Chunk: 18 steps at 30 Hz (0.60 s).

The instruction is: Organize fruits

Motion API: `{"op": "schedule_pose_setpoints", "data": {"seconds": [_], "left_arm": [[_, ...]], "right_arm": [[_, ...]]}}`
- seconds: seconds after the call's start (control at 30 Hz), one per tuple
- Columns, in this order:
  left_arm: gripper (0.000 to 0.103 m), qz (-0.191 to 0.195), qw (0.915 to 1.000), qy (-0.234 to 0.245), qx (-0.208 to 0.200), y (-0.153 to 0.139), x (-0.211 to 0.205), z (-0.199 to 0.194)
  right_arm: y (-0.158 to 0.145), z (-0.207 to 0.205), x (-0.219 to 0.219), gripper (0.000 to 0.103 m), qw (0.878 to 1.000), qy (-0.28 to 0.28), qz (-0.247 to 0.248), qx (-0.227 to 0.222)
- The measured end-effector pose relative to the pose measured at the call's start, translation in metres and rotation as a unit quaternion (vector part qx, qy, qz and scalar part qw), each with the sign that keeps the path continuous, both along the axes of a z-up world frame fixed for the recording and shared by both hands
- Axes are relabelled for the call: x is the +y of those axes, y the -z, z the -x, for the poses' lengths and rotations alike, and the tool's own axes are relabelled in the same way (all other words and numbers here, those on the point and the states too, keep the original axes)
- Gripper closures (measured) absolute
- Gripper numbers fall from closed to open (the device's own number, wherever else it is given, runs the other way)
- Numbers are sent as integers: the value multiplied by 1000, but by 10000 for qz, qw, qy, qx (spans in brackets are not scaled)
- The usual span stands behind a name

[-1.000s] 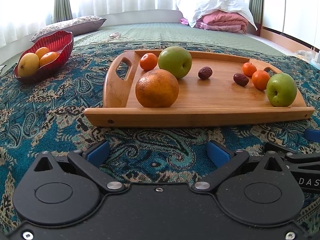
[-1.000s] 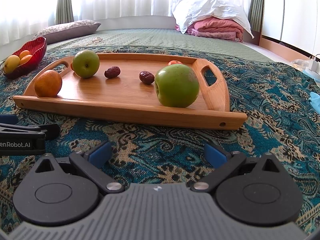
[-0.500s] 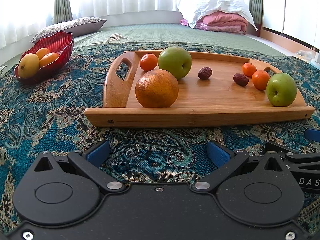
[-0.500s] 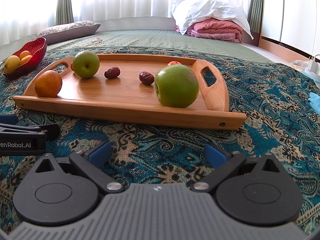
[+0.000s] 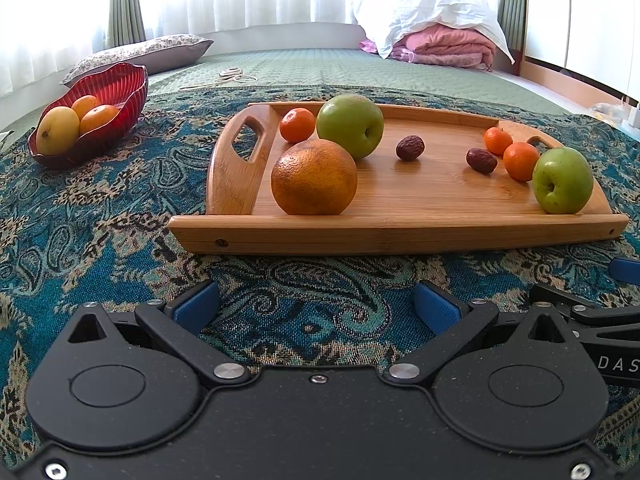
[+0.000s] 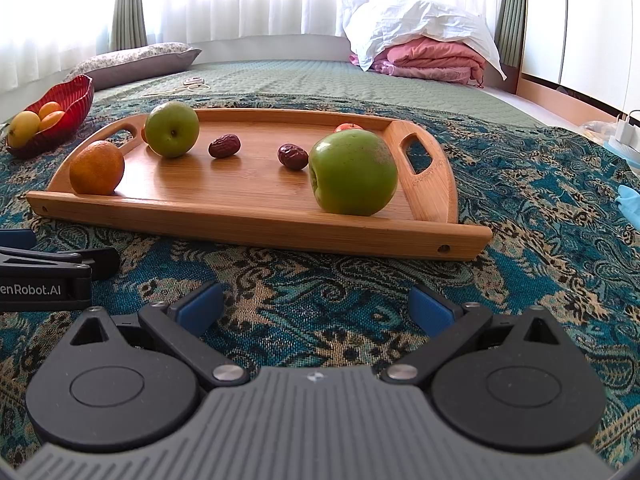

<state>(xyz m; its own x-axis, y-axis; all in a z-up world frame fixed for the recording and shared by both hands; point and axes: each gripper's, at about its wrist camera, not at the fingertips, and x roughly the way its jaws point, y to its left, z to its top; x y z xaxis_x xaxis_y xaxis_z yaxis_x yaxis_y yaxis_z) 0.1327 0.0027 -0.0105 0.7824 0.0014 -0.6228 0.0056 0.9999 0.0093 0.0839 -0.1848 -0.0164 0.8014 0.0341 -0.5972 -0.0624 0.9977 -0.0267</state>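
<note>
A wooden tray (image 5: pixel 400 232) lies on the patterned cloth and also shows in the right wrist view (image 6: pixel 260 224). On it sit a large orange (image 5: pixel 314 178), two green apples (image 5: pixel 350 125) (image 5: pixel 562 181), several small tangerines (image 5: pixel 297 125) and two dark dates (image 5: pixel 410 147) (image 5: pixel 481 160). A red bowl (image 5: pixel 116 92) at the far left holds several yellow and orange fruits. My left gripper (image 5: pixel 316 306) is open and empty, short of the tray's front edge. My right gripper (image 6: pixel 316 306) is open and empty, in front of the near apple (image 6: pixel 352 178).
The blue paisley cloth (image 5: pixel 100 208) covers a green bed. A pillow (image 5: pixel 140 54) and folded pink bedding (image 5: pixel 440 46) lie at the back. Scissors (image 5: pixel 234 76) rest behind the tray. The other gripper shows at the frame edge (image 6: pixel 44 276).
</note>
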Motion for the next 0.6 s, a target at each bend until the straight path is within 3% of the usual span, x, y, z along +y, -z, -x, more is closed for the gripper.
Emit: {"op": "schedule_pose_setpoints", "data": {"seconds": [0.6], "left_arm": [[0,19,10000,-3,9,0,0,0]], "right_arm": [[0,0,0,0,10000,0,-1,-3]]}}
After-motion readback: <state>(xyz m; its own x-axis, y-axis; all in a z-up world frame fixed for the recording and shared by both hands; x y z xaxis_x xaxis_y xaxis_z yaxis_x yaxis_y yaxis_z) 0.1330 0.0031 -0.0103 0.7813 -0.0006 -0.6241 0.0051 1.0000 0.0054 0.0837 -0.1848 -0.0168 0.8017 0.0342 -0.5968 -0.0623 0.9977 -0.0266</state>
